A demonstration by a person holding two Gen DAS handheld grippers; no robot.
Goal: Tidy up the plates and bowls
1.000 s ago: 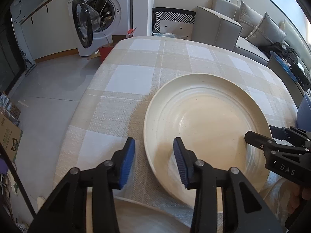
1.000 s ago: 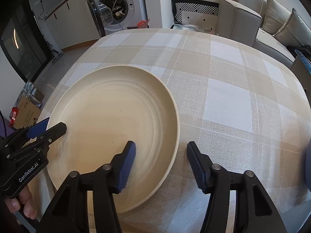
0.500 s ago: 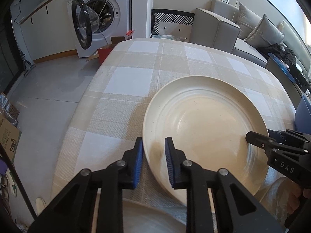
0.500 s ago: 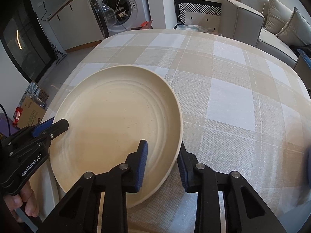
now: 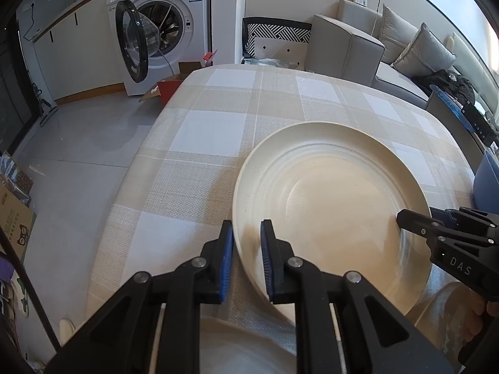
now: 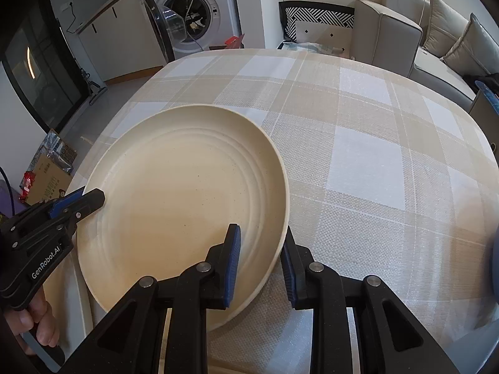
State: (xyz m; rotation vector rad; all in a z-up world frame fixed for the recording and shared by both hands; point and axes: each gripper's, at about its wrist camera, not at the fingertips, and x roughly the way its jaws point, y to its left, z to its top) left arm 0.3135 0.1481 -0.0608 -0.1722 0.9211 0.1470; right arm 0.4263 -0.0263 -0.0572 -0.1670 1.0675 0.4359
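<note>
A large cream plate (image 5: 330, 196) with ringed rim is held above the checked tablecloth (image 5: 218, 131). My left gripper (image 5: 246, 249) is shut on its near left rim. My right gripper (image 6: 260, 251) is shut on its near right rim (image 6: 277, 240). The plate also shows in the right wrist view (image 6: 184, 193). Each gripper appears in the other's view: the right one (image 5: 443, 233) at the plate's right edge, the left one (image 6: 71, 202) at its left edge. A second pale dish (image 5: 249, 349) lies below the left gripper, mostly hidden.
A blue bowl (image 5: 486, 184) sits at the table's right edge. Beyond the table stand a washing machine (image 5: 162, 25) with its door open, a patterned chair (image 5: 277, 40) and a grey sofa (image 5: 368, 50). Cardboard boxes (image 5: 12, 218) lie on the floor at left.
Both grippers closed from wide open onto the plate's rim, one on each side. The plate has lifted slightly and tilted off the cloth.
</note>
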